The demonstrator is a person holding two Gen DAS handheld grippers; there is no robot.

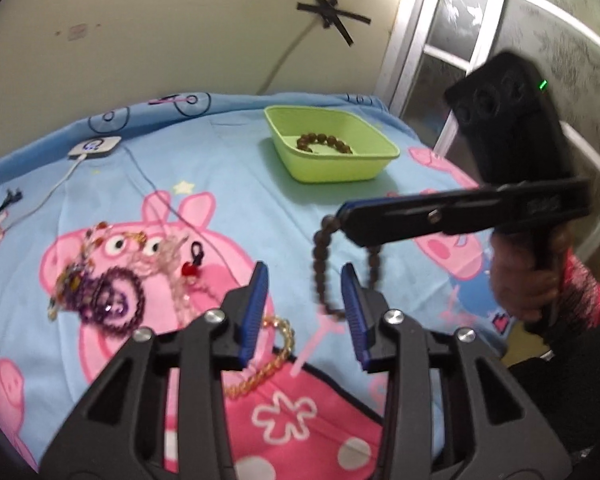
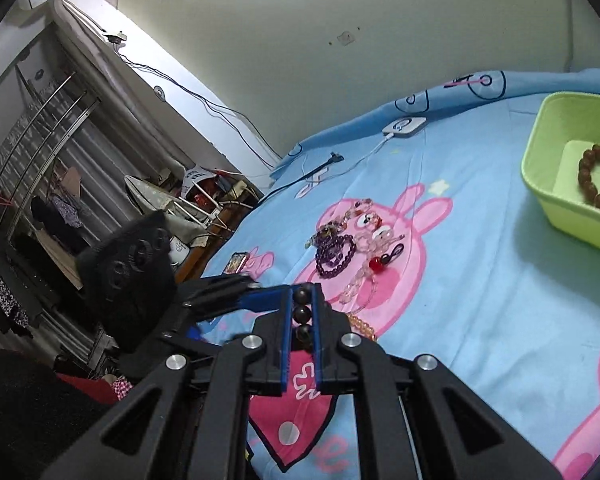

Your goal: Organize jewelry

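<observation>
Blue cartoon bedsheet (image 1: 228, 184) carries a green tub (image 1: 332, 148) holding one brown bead bracelet (image 1: 324, 143). Right claw (image 2: 303, 292) pinches another brown bracelet (image 1: 320, 264); left claw (image 1: 304, 280) is spread, empty.

Both grippers are black plastic with ribbed blue pads and silver round-head screws; the left gripper (image 1: 305, 300) fills six o'clock. The right gripper (image 1: 342, 216), at three o'clock, shows a small green light, and the hand (image 1: 528, 276) wears a red patterned sleeve (image 1: 580, 292).
</observation>
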